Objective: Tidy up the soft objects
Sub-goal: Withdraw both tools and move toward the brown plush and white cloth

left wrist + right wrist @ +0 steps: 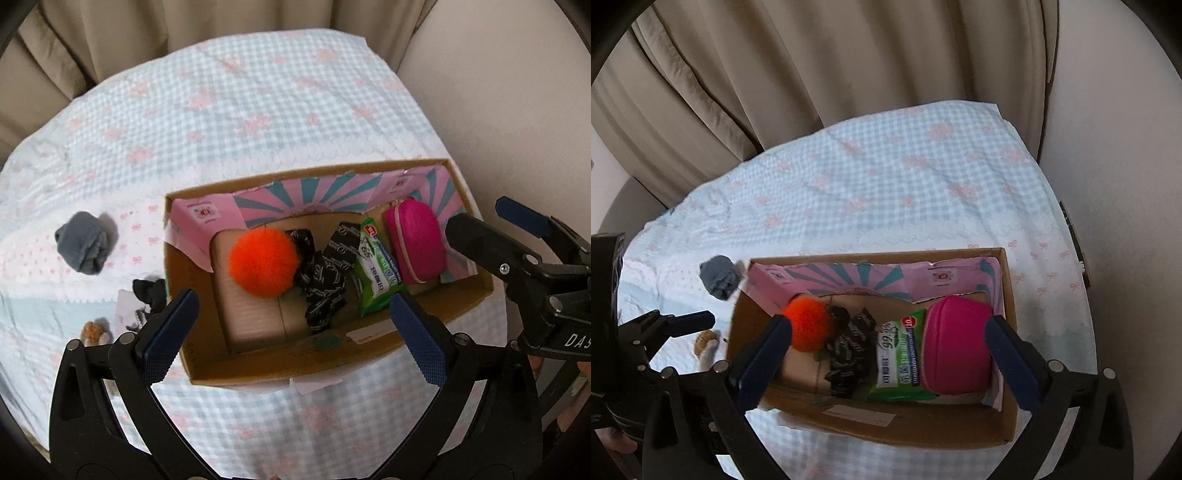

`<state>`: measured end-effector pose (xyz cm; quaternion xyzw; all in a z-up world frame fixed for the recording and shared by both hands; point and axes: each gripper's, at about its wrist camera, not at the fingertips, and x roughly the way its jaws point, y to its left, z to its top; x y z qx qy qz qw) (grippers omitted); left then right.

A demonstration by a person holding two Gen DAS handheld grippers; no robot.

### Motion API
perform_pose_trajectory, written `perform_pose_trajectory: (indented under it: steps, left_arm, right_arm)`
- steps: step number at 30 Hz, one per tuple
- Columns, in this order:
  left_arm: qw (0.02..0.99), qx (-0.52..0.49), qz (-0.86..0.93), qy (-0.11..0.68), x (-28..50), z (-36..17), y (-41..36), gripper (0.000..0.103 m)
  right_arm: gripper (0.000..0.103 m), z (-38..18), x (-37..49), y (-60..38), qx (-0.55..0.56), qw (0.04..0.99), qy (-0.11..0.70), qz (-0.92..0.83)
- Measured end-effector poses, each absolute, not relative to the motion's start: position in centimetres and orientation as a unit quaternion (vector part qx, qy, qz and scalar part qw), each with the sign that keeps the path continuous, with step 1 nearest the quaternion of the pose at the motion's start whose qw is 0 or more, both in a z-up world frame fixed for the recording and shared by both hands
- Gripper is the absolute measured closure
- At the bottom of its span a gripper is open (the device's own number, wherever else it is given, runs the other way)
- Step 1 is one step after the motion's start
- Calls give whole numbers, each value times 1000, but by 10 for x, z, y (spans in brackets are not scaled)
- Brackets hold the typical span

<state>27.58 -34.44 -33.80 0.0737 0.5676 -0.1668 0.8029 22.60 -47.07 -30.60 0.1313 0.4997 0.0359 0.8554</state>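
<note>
A cardboard box [207, 362] [923, 424] with a pink and teal lining stands on the checked cloth. It holds an orange pompom [262, 264] [807, 325], a black printed fabric piece [325, 280] [846, 350], a green wipes pack [375, 264] [899, 354] and a pink zip pouch [415, 240] [956, 343]. My left gripper [291, 332] is open and empty above the box's near wall. My right gripper [886, 362] is open and empty over the box; it also shows in the left wrist view [498, 225].
A rolled grey sock [83, 243] [718, 277] lies on the cloth left of the box. A black fabric item [149, 291] and a small brown plush [94, 332] [705, 341] lie nearer the left front. Beige curtains [775, 74] hang behind the table.
</note>
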Motion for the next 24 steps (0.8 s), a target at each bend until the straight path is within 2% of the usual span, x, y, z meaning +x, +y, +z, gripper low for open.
perform_pose_trajectory:
  steps: [14,24]
  left_arm:
    - [836,44,-166,521,237,-270,-316,0]
    - [871,36,-142,468,188,-194,-263,0]
  right_arm:
    - [0,-239,189,-451,109,877,467,20]
    - [0,-166,144,-427,95,899,427,9]
